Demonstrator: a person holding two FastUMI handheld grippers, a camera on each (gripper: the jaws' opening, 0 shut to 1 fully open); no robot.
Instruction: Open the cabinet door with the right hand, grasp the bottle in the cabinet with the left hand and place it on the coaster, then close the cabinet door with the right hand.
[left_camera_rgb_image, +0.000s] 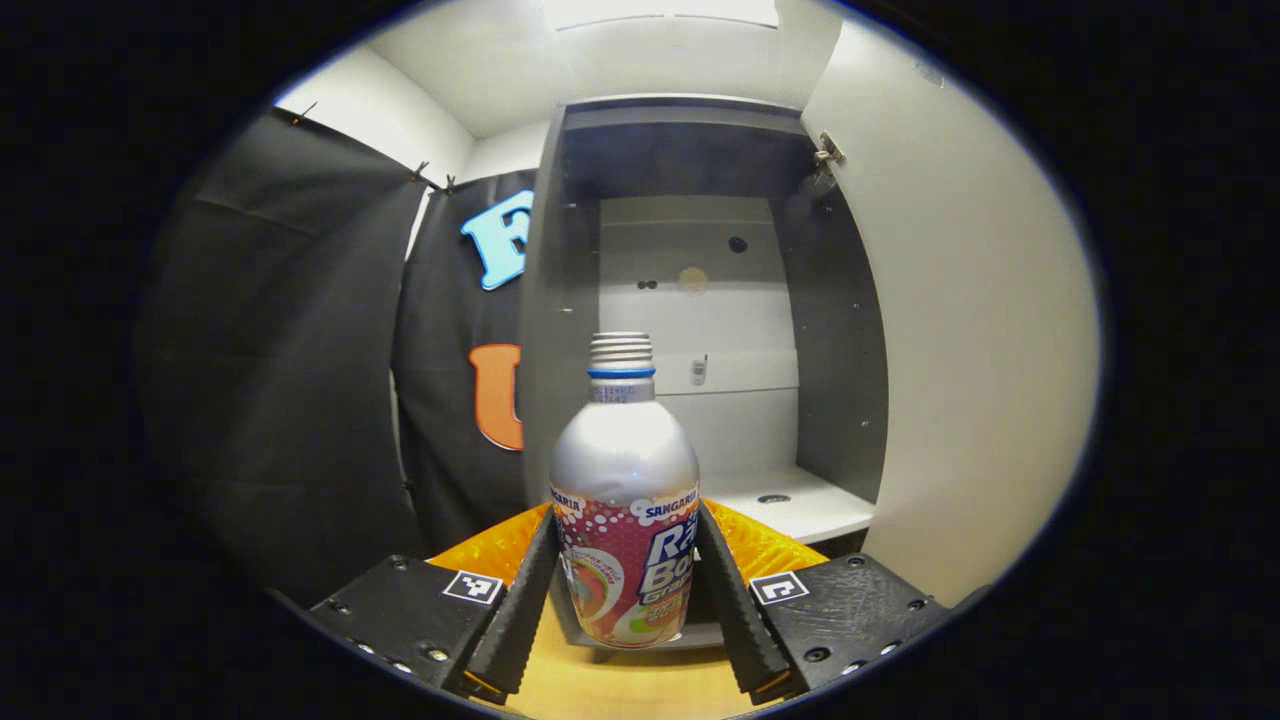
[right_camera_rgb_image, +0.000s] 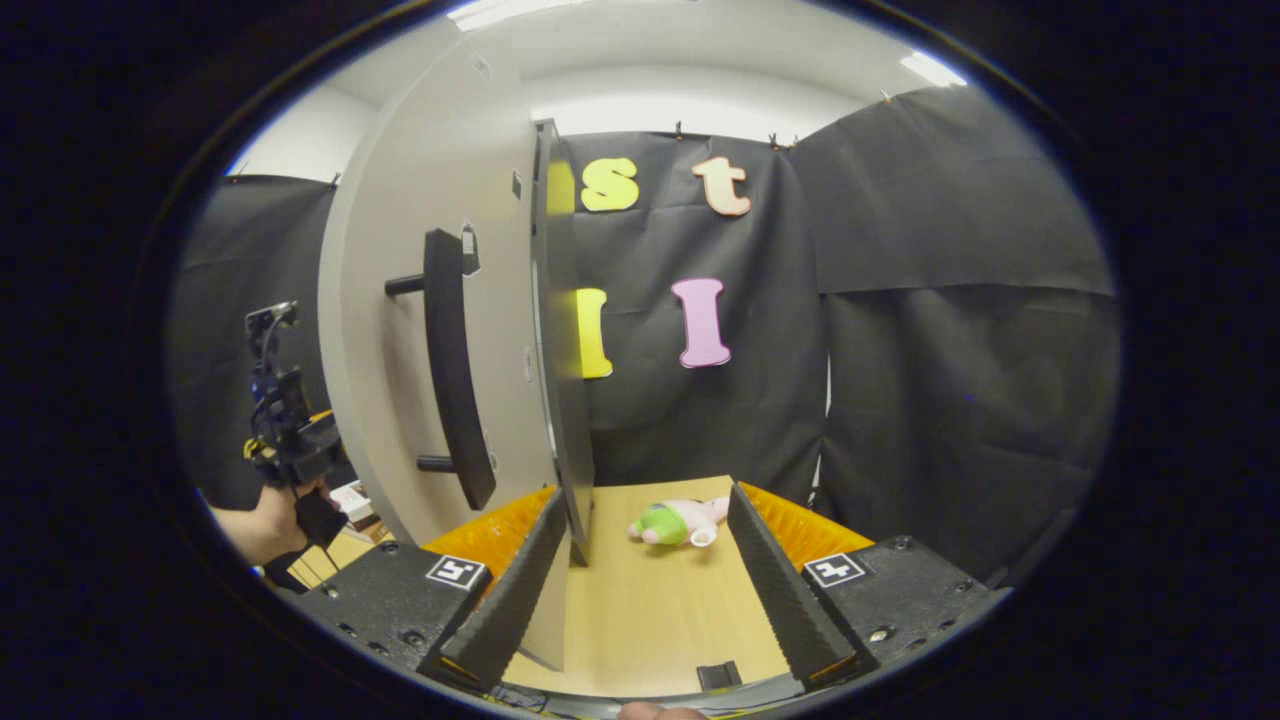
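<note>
The left gripper (left_camera_rgb_image: 625, 590) has its ribbed fingers clamped on the smooth metal bottle (left_camera_rgb_image: 624, 500), upright before the open grey cabinet (left_camera_rgb_image: 690, 300). In the right gripper view, the right gripper (right_camera_rgb_image: 645, 590) holds its fingers apart near the flat cabinet door (right_camera_rgb_image: 430, 300) with its curved bar handle (right_camera_rgb_image: 455, 370); a soft plush toy (right_camera_rgb_image: 675, 522) lies far on the wooden counter (right_camera_rgb_image: 650, 620).

bottle (left_camera_rgb_image: 624, 500) before cabinet (left_camera_rgb_image: 700, 300), door (left_camera_rgb_image: 960, 330) right
</note>
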